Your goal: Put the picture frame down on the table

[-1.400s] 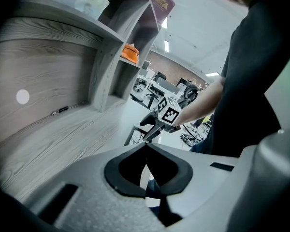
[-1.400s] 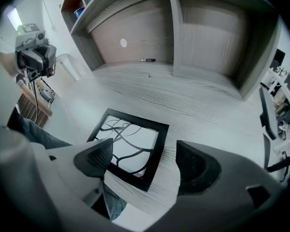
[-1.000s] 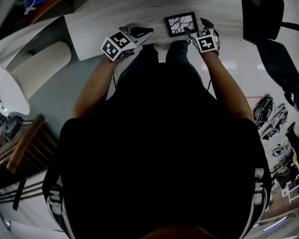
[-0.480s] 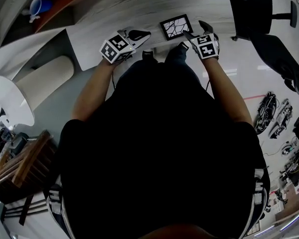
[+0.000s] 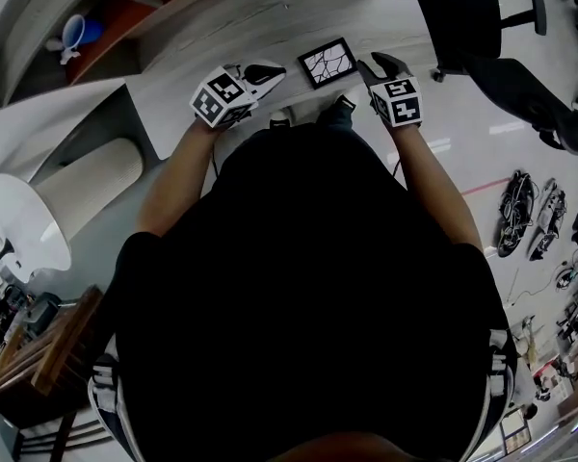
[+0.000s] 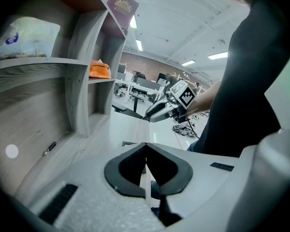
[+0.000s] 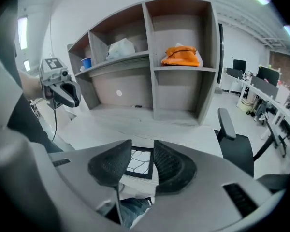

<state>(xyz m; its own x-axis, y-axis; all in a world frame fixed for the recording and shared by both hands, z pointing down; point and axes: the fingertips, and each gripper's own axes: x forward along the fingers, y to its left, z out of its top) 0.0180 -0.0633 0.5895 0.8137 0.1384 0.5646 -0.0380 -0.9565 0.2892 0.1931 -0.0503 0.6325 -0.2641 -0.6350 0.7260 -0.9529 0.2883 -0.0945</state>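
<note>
The picture frame (image 5: 328,62), black-edged with a white cracked-line picture, lies flat on the light wooden table (image 5: 222,27) near its front edge. In the right gripper view the picture frame (image 7: 139,162) shows down on the table beyond the jaws. My right gripper (image 5: 380,65) hangs just right of the frame, apart from it. Its jaws (image 7: 142,146) have just been closing and stand partly apart with nothing between them. My left gripper (image 5: 262,71) is to the frame's left, held above the table, its pads (image 6: 146,146) together and empty.
A grey shelf unit (image 7: 150,57) stands at the table's back, holding an orange thing (image 7: 181,56), a white bag (image 7: 120,47) and a blue cup (image 7: 87,62). A black office chair (image 5: 462,17) is right of the table. A white round table (image 5: 19,219) is at left.
The right gripper has come off the frame's right edge and risen, with its jaws narrower. The left gripper has lifted a little. The frame stays flat on the table.
</note>
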